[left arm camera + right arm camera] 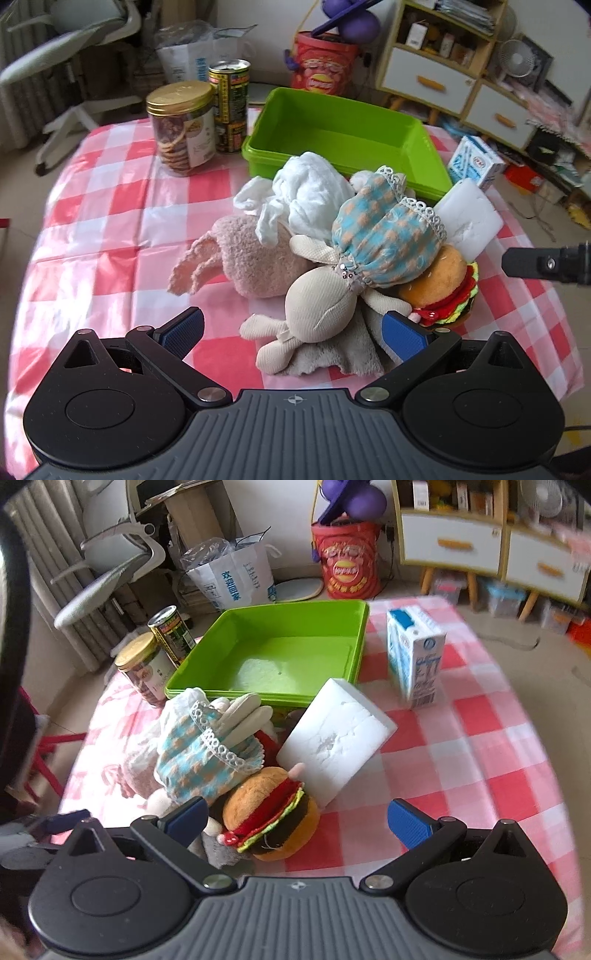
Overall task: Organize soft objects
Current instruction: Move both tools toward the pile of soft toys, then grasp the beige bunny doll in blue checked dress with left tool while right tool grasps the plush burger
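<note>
A pile of soft things lies on the checked tablecloth in front of an empty green bin (pixel 343 129). In it are a beige bunny doll (pixel 325 302) in a blue-orange dress, a pink fuzzy item (pixel 251 254), a white cloth (pixel 306 192), a grey cloth (pixel 343 350), a plush burger (pixel 439 288) and a white sponge block (pixel 469 218). My left gripper (pixel 291 332) is open with the bunny's head between its fingers. My right gripper (pixel 295 823) is open around the plush burger (pixel 273 816), beside the sponge (pixel 336 738). The bin (pixel 288 653) lies beyond.
A cookie jar (pixel 183 125) and a can (pixel 229 103) stand left of the bin. A milk carton (pixel 413 653) stands to its right. Beyond the table are a chair, bags, a red bucket and a drawer cabinet.
</note>
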`<action>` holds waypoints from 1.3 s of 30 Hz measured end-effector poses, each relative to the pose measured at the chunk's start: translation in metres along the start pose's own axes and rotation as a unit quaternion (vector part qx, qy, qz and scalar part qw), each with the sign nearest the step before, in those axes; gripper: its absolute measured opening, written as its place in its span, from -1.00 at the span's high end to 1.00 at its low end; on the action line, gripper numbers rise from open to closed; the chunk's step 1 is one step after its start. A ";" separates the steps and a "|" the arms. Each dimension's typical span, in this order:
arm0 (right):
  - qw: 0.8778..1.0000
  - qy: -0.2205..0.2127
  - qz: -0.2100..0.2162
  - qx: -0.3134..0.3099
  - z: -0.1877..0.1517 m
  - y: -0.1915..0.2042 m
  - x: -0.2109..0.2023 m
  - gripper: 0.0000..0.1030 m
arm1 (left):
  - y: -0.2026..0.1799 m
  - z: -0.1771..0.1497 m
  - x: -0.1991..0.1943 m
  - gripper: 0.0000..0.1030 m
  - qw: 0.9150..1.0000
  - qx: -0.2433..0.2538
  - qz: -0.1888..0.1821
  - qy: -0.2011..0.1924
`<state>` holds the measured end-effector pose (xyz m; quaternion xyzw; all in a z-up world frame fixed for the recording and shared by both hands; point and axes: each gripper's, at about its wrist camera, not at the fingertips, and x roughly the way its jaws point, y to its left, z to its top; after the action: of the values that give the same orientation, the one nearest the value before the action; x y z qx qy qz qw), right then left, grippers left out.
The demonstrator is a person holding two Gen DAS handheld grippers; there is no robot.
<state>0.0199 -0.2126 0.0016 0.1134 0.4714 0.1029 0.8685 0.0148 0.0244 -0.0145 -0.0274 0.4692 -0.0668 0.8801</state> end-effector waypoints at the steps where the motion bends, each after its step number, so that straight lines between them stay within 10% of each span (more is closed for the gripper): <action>1: 1.000 0.007 0.014 0.013 0.002 -0.005 0.003 -0.61 | 0.004 0.000 0.002 -0.90 1.000 0.002 -0.013 -0.001; 14: 0.979 0.083 0.118 0.148 -0.005 -0.033 0.057 -0.45 | 0.009 -0.001 0.022 -0.41 0.990 0.061 -0.119 -0.041; 39: 0.962 0.079 0.154 0.209 -0.011 -0.051 0.069 0.40 | 0.010 -0.002 0.031 0.14 0.992 0.053 -0.106 -0.038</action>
<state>0.0508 -0.2400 -0.0742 0.3553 0.5267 0.1428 0.7589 0.0312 0.0304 -0.0417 -0.0324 0.4261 -0.1834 0.8853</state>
